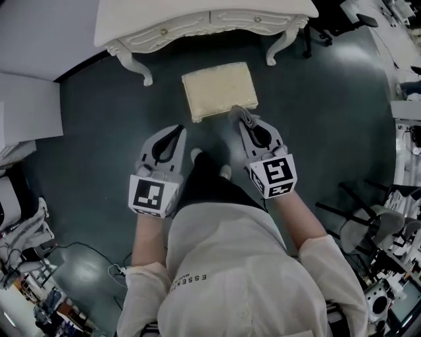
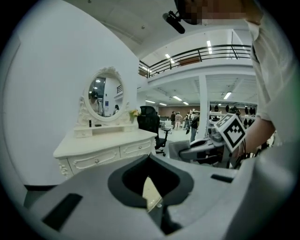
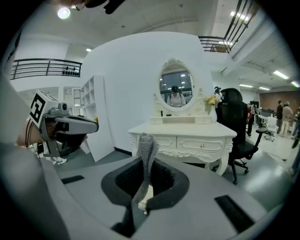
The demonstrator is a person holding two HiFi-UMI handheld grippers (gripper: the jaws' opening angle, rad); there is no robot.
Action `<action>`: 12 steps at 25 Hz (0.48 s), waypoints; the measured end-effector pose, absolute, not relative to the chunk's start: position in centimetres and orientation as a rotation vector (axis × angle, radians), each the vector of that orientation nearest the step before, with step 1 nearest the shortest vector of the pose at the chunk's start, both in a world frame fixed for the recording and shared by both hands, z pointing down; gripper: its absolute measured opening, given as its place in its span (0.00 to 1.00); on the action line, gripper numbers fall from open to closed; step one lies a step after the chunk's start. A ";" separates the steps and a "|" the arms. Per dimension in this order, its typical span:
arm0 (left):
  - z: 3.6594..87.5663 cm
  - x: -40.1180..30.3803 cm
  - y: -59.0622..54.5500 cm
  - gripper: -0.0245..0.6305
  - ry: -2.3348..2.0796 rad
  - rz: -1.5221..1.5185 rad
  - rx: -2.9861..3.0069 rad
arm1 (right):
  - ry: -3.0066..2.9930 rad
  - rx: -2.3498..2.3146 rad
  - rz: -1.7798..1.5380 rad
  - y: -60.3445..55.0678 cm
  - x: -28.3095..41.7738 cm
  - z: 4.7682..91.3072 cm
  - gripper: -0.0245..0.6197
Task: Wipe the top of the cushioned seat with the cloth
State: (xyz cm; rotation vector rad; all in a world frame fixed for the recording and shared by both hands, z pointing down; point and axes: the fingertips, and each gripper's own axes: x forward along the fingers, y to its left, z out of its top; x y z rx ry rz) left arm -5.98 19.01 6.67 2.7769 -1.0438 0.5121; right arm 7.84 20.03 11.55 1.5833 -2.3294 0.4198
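Dark teal floor lies all round the cushioned seat, a cream rectangular pad seen from above in the head view. Beyond the seat's far edge stands a white dressing table with carved legs and a row of drawers. The right gripper view shows an oval mirror on top of it. The person in a pale shirt stands on the seat's near side with both arms stretched toward it.

The left gripper hangs over the floor, short of the seat's near left corner and apart from it. Its jaws are pressed together at the tips with nothing between them, and a sliver of the cream seat shows through the opening behind them in the left gripper view.

The right gripper reaches the seat's near edge, close to the right corner. Its jaws are clamped on the cloth, a narrow grey knitted strip that rises above the tips, folded over at its top. Whether the cloth touches the seat cannot be told from these views.
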 end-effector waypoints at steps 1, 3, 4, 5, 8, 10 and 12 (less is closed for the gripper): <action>7.5 -6.1 18.0 0.04 -1.048 0.509 2.770 | -2.329 1.561 0.431 18.9 7.6 12.4 0.08; 9.1 -6.2 15.9 0.04 -1.051 0.502 2.747 | -2.328 1.526 0.455 16.5 7.0 14.0 0.08; 9.8 -6.2 14.9 0.04 -1.048 0.499 2.732 | -2.325 1.514 0.468 15.3 6.8 14.9 0.08; 10.5 -6.2 14.0 0.04 -1.044 0.493 2.720 | -2.320 1.505 0.483 14.1 6.5 15.8 0.08; 13.1 -6.4 10.9 0.04 -1.029 0.460 2.694 | -2.293 1.475 0.543 10.7 5.8 19.2 0.08; 15.3 -6.8 8.9 0.04 -1.020 0.438 2.673 | -2.275 1.438 0.584 8.4 5.0 21.9 0.08; 17.9 -7.4 7.2 0.04 -1.010 0.438 2.650 | -2.251 1.391 0.629 6.3 4.0 24.9 0.08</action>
